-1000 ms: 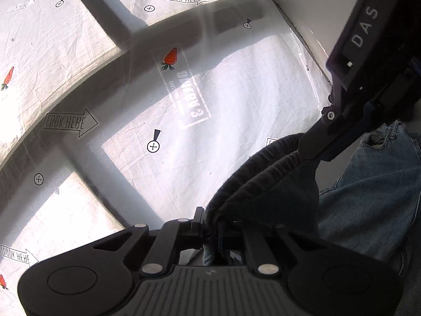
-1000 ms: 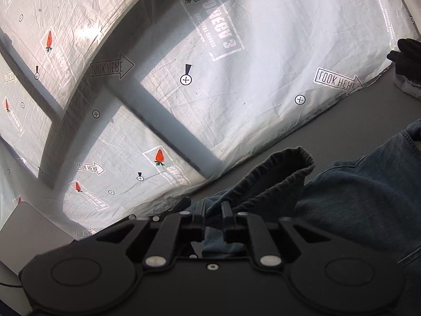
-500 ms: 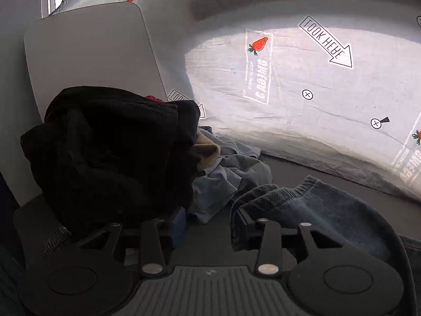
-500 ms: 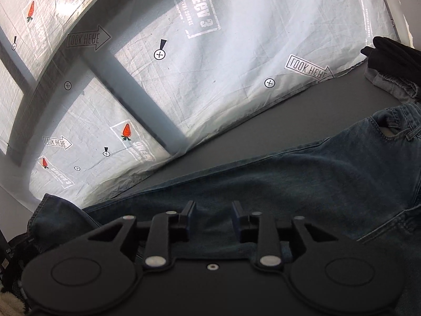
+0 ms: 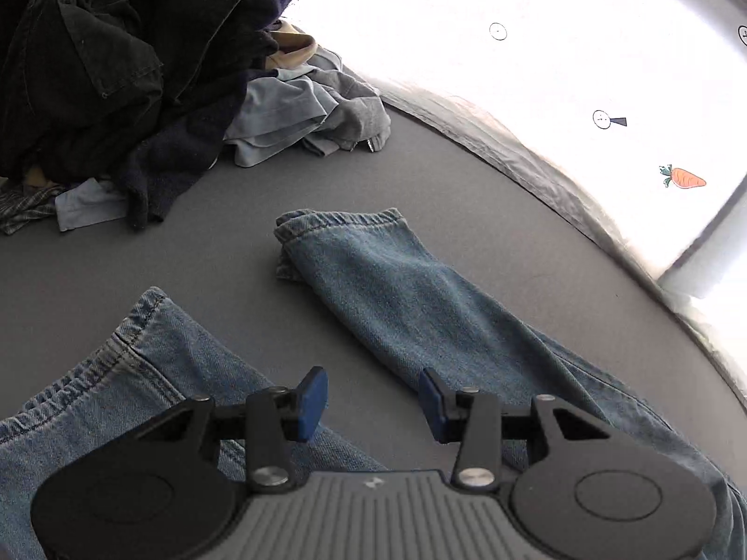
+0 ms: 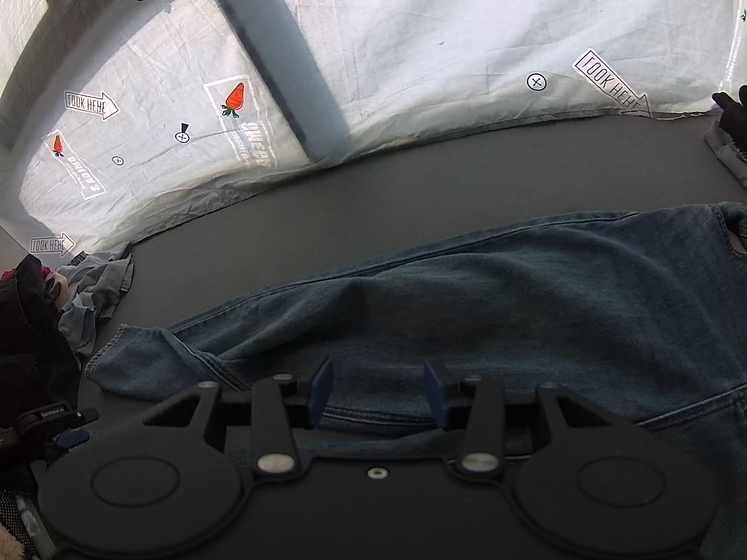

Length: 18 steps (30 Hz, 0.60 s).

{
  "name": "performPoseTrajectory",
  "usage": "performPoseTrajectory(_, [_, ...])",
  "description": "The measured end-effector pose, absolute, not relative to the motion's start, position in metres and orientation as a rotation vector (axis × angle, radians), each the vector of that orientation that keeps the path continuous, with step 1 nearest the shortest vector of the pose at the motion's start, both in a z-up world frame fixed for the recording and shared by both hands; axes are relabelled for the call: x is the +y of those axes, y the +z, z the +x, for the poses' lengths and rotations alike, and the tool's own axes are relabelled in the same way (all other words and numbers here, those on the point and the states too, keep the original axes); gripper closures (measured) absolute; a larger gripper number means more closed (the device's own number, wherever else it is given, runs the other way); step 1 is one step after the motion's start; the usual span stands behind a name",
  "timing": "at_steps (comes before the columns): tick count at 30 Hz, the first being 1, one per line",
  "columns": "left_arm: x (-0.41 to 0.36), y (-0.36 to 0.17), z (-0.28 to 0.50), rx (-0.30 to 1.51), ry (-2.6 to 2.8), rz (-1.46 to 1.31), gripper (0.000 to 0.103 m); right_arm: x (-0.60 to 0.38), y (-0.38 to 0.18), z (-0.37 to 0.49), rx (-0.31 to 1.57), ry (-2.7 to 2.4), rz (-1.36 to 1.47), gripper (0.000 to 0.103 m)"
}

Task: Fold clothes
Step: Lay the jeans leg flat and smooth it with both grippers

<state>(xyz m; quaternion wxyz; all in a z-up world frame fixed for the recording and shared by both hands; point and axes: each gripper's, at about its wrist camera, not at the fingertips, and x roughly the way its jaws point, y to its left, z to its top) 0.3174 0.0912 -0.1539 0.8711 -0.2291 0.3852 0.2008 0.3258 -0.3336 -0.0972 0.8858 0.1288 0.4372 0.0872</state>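
Left gripper [image 5: 372,394]: jaws standing partly apart, having just been opening; nothing is sitting between the blue pads, which are hanging over grey table between the two denim legs
Right gripper [image 6: 379,392]: jaws standing partly apart and having just been opening further; nothing is caught between the pads, which are hovering just above the denim
Jeans [image 6: 490,298]: blue denim lying spread across the near half of the table, waist end reaching to the far right of the right wrist view; in the left wrist view one leg is running from near right to a hemmed cuff [image 5: 336,224] at mid-table, the other leg lying at the near left
Table [image 5: 210,252]: plain dark grey surface
Clothes pile [image 5: 116,70]: black, navy, pale blue and beige garments heaping at the far left, apart from the jeans
Backdrop sheet [image 6: 443,46]: white creased cloth hanging along the far edge, showing arrows reading "LOOK HERE" [image 6: 611,81], red carrots, crosshair circles and a mirrored stamp whose small text is too blurred to make out
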Motion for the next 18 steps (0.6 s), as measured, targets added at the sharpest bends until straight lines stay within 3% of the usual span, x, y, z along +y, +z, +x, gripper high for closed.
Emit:
performPoseTrajectory(8, [0.079, -0.175, 0.405, 0.851, 0.309, -0.448, 0.054, -0.308, -0.118, 0.333, 0.987, 0.139, 0.1, 0.049])
performPoseTrajectory(14, [0.059, -0.206, 0.452, 0.986, 0.343, -0.345, 0.057, -0.316, -0.126, 0.336, 1.01, 0.101, 0.121, 0.047])
performPoseTrajectory(15, [0.056, -0.206, 0.452, 0.982, 0.351, -0.33, 0.063, -0.318, -0.127, 0.336, 1.012, 0.092, 0.125, 0.047])
performPoseTrajectory(16, [0.054, -0.205, 0.451, 0.976, 0.351, -0.336, 0.079, -0.32, -0.129, 0.337, 1.015, 0.083, 0.13, 0.047])
performPoseTrajectory(18, [0.05, -0.205, 0.449, 0.963, 0.35, -0.347, 0.097, -0.324, -0.132, 0.337, 1.021, 0.071, 0.144, 0.047])
